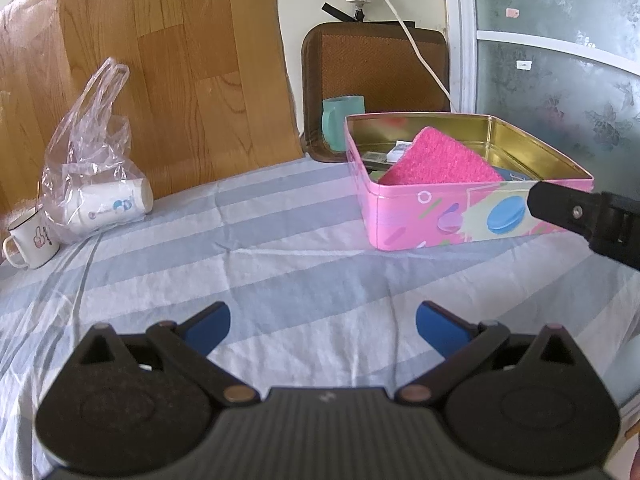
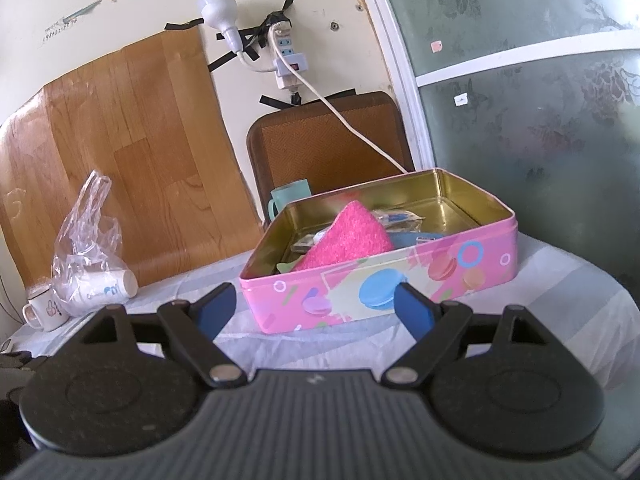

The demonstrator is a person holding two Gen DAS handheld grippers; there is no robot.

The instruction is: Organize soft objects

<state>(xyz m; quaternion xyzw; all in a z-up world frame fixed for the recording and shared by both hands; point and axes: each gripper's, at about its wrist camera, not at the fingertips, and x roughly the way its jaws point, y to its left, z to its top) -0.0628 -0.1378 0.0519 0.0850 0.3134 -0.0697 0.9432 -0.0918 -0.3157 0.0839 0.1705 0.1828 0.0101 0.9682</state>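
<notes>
A pink tin box (image 1: 460, 216) (image 2: 400, 280) with a gold inside stands open on the striped cloth. A pink fuzzy towel (image 1: 436, 158) (image 2: 348, 240) leans inside it over small packets and a blue item. My left gripper (image 1: 322, 326) is open and empty, low over the cloth in front of and left of the box. My right gripper (image 2: 316, 308) is open and empty, just in front of the box's near wall. One finger of the right gripper shows at the right edge of the left wrist view (image 1: 560, 208).
A clear plastic bag (image 1: 92, 152) (image 2: 86, 248) holding a white paper cup lies at the back left beside a white enamel mug (image 1: 30, 242) (image 2: 44, 308). A teal cup (image 1: 342, 122) (image 2: 288, 196) and a brown cushion (image 1: 376, 68) stand behind the box. A white cable hangs from a wall power strip (image 2: 288, 60).
</notes>
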